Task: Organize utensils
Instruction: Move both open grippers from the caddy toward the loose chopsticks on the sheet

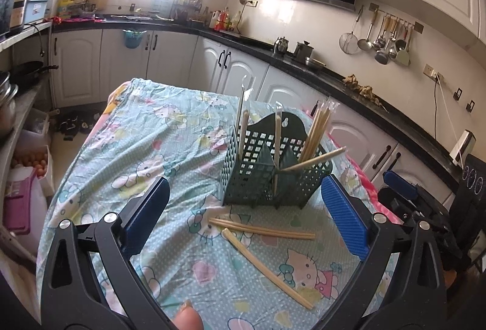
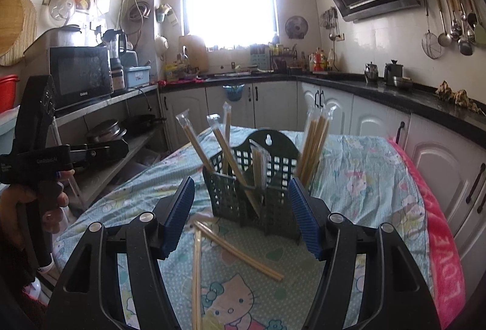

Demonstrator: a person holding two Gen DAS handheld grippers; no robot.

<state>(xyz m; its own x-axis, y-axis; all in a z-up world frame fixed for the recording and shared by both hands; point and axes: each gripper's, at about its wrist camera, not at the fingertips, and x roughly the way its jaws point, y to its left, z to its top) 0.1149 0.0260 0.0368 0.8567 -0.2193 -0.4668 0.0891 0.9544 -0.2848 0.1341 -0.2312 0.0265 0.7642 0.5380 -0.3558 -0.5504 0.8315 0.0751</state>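
Observation:
A dark green perforated utensil holder stands upright on the table and holds several wrapped pairs of chopsticks in its compartments. Two wrapped chopstick pairs lie on the cloth in front of it: one flat near its base, one angled toward the camera. My left gripper is open and empty, above the loose chopsticks. My right gripper is open and empty, just in front of the holder.
A Hello Kitty cloth covers the table, with a pink towel along its right edge. Black counters and white cabinets run behind. Shelves with pans stand left. The left gripper's body shows in the right wrist view.

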